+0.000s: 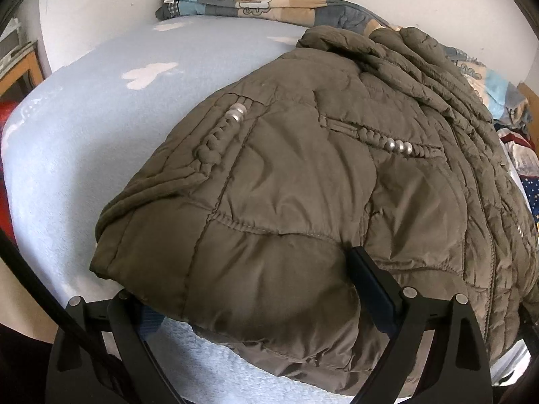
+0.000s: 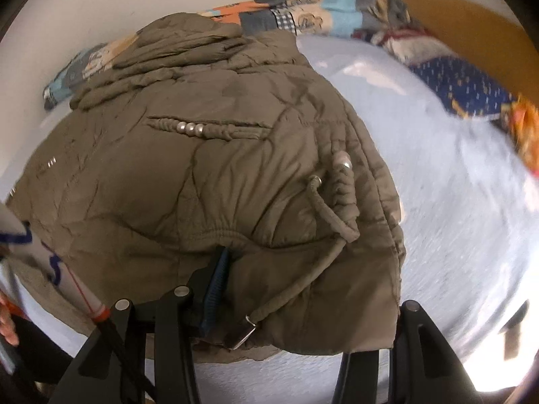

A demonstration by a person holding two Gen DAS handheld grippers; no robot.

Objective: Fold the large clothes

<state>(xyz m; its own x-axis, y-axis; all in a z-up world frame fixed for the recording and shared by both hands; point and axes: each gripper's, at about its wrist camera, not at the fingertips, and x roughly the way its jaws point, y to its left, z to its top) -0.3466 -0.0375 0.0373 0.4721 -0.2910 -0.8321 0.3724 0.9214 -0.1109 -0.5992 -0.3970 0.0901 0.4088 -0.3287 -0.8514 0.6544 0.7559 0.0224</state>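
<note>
An olive quilted jacket [image 1: 303, 175] lies bunched on a light blue bed sheet [image 1: 101, 141]. It has silver beads on its pocket trims and a drawstring [image 2: 323, 208]. My left gripper [image 1: 239, 274] holds the near hem corner: one finger [image 1: 367, 279] presses on top and the other [image 1: 124, 303] sits under the edge. In the right wrist view the jacket [image 2: 202, 175] fills the middle. My right gripper [image 2: 303, 303] clamps the other end of the hem, with its blue-padded finger [image 2: 215, 272] on the fabric and its far finger hidden beneath.
A patterned quilt [image 1: 269, 0] is piled along the white wall behind the jacket. A dark blue pillow [image 2: 465, 91] and a wooden headboard [image 2: 471, 27] stand at the right. Bare sheet [image 2: 454, 219] stretches right of the jacket. A hand [image 2: 8, 323] shows at the left edge.
</note>
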